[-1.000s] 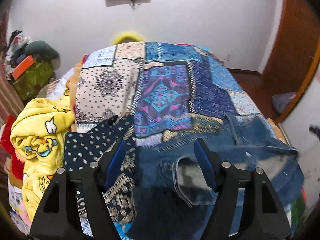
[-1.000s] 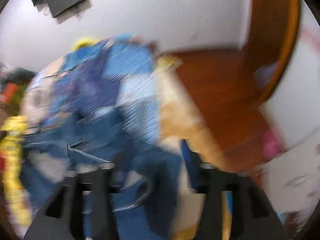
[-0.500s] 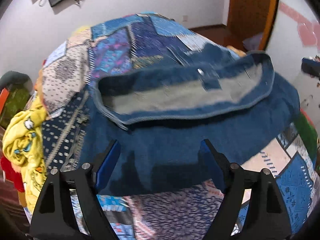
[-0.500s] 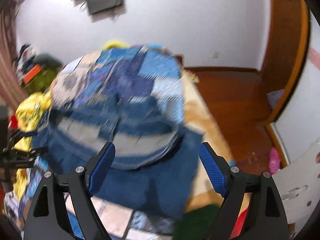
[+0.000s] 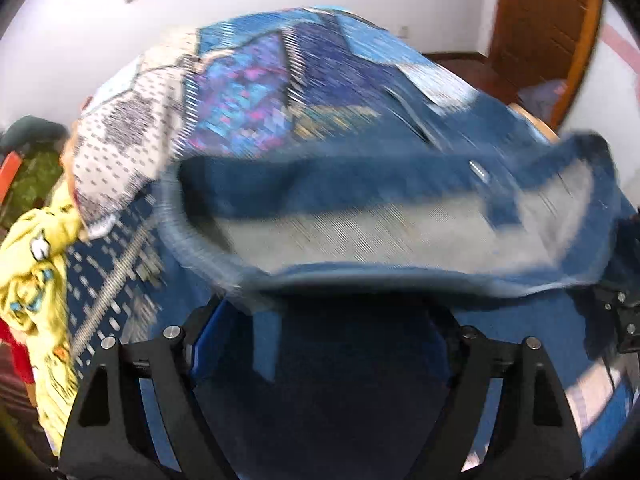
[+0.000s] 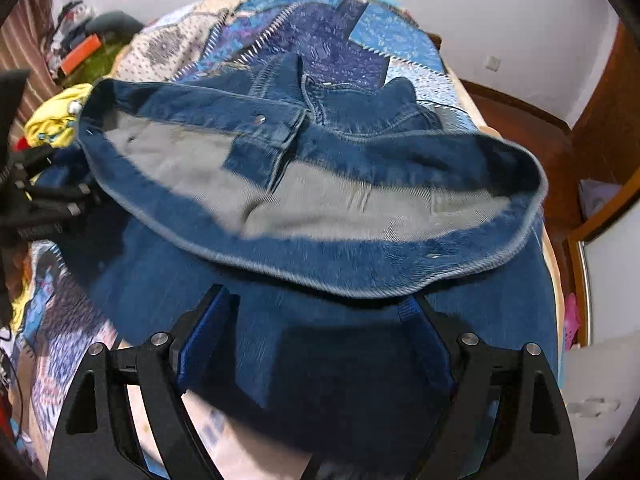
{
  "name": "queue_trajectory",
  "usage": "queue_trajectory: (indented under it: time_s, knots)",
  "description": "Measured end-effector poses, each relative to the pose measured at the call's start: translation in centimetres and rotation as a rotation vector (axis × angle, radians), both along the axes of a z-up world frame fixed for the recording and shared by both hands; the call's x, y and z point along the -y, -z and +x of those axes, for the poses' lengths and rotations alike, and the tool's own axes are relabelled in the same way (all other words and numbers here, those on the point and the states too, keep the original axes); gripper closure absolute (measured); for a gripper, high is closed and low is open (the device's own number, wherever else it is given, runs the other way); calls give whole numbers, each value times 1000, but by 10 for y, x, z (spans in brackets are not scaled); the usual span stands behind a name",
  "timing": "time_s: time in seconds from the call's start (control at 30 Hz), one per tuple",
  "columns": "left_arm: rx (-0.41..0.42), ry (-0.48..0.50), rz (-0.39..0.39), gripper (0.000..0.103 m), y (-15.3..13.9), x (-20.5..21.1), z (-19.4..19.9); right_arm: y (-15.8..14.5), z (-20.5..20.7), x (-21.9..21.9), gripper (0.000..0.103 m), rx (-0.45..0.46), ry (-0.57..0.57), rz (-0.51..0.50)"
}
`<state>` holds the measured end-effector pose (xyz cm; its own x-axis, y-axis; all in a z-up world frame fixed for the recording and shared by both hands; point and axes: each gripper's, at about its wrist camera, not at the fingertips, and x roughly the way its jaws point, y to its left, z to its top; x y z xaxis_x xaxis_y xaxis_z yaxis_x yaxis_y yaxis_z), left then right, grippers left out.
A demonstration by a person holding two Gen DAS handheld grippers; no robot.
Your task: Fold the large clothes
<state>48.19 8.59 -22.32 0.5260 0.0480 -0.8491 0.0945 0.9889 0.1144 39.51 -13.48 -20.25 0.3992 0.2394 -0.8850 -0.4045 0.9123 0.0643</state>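
Lying on patchwork bedspread (image 6: 328, 36): jeans (image 6: 320, 200); both grippers' fingers spread.

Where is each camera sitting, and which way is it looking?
Left wrist view: sits on the left gripper, looks forward over the jeans and patchwork bedspread; the right gripper shows at its right edge.
Right wrist view: sits on the right gripper, faces the jeans' open waistband; the left gripper shows at its left edge.
Both share the jeans, bedspread and yellow blanket.
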Motion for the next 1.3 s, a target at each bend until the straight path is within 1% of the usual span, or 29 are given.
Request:
queue_trajectory:
  time_s: [0.07, 0.13, 0.23, 0.3, 0.4, 0.47, 0.57, 0.67, 0.77, 0.8, 0.83, 0.87, 0.93, 0.97, 1.07, 1.17, 1.2, 1.23, 1.27, 1.3]
  knots:
    - [13, -53, -14, 21, -6, -15, 23, -3, 22, -2, 19, 3, 18, -4]
    - [32, -114, -20, 21, -14, -30, 44, -10, 42, 0, 19, 32, 72, -2]
    - [64, -173, -23, 21, -28, -46, 61, -22, 66, 7, 19, 91, 185, -11]
    - [90, -211, -62, 21, -41, -56, 62, -30, 70, 10, 19, 108, 223, 18]
    - [143, -198, -116, 21, -60, -63, 45, -45, 58, 8, 19, 128, 207, 95]
    - [161, -185, -147, 21, -69, -63, 26, -50, 44, 2, 19, 153, 177, 103]
    - [162, -152, -179, 20, -73, -63, 1, -52, 27, -9, 19, 158, 120, 113]
    - [151, -129, -214, 19, -72, -63, -32, -46, 9, -15, 19, 136, 87, 121]
    - [141, -126, -274, 17, -66, -67, -65, -39, -8, -13, 19, 125, 75, 108]
    - [133, -136, -314, 15, -61, -71, -79, -36, -15, -12, 19, 121, 67, 102]
    - [125, -140, -333, 15, -57, -71, -85, -34, -19, -12, 19, 116, 63, 95]
    - [104, -153, -369, 15, -49, -75, -96, -32, -24, -10, 19, 113, 61, 88]
    - [88, -184, -424, 15, -37, -81, -108, -26, -34, -5, 19, 105, 61, 74]
    - [70, -214, -464, 15, -27, -84, -115, -22, -38, -2, 19, 95, 63, 66]
    - [55, -279, -556, 15, -6, -93, -129, -13, -50, 7, 19, 76, 79, 43]
    - [34, -357, -702, 15, 19, -102, -136, -3, -57, 16, 19, 66, 96, 40]
    - [19, -374, -767, 15, 30, -104, -136, -3, -60, 19, 19, 77, 96, 45]
    - [16, -379, -796, 15, 34, -105, -134, -3, -62, 20, 19, 87, 96, 46]
    - [18, -386, -853, 15, 42, -106, -131, -3, -63, 19, 19, 96, 95, 41]
    - [16, -386, -882, 17, 46, -106, -129, -3, -64, 18, 19, 103, 93, 30]
